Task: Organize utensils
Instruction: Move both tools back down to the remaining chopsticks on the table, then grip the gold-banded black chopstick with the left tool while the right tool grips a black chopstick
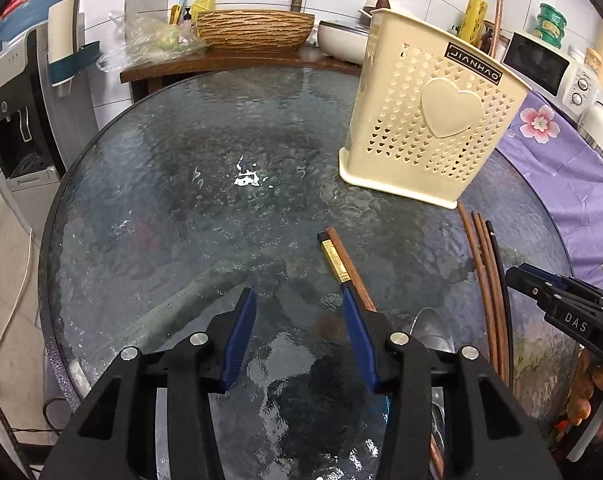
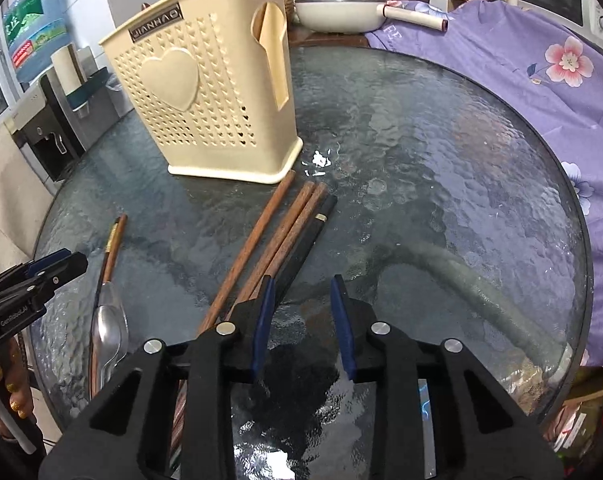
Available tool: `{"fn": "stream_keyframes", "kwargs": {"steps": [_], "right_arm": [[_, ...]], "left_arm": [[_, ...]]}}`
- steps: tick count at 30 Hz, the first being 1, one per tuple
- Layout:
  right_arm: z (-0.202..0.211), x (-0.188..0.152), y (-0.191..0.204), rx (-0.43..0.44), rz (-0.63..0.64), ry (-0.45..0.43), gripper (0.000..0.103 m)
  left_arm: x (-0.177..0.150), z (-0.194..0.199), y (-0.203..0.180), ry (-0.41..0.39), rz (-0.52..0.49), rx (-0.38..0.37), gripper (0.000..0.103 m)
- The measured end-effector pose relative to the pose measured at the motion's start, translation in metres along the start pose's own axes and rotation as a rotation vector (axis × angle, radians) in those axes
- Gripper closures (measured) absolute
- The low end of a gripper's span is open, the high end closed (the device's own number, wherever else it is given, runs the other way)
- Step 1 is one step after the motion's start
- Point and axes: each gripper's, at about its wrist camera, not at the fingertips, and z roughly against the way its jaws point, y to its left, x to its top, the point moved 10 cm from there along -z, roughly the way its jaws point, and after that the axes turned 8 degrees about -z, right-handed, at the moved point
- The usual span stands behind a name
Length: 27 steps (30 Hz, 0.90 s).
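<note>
Chopsticks (image 2: 277, 236) on glass table (image 2: 441, 152), beside cream holder (image 2: 205, 92)

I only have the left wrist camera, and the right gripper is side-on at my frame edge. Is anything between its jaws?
Observer: No. The right gripper is open over the bare round glass table; the bundle of long chopsticks runs under its left finger, not between the pads.
Operator: What's the thin black line in that bundle?
Observer: A black chopstick with a gold band, lying on the gripper's side of three brown wooden ones.
Operator: And the shiny thing behind my own right finger?
Observer: A silver metal spoon, lying alongside the separate pair of chopsticks.
</note>
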Motion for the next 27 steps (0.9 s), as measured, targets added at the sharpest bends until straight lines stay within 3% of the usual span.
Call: {"fn": "stream_keyframes", "kwargs": {"steps": [14, 17, 27], "right_arm": [[-0.007, 0.003, 0.008, -0.008, 0.021, 0.021, 0.080], [-0.007, 0.003, 0.009, 0.003, 0.028, 0.026, 0.083], [-0.010, 0.006, 0.002, 0.037, 0.020, 0.057, 0.084]], "left_arm": [[0.005, -0.014, -0.017, 0.024, -0.017, -0.057, 0.065], [0.006, -0.016, -0.017, 0.019, -0.022, -0.042, 0.069], [0.006, -0.019, -0.018, 0.026, -0.049, -0.037, 0.069]]}}
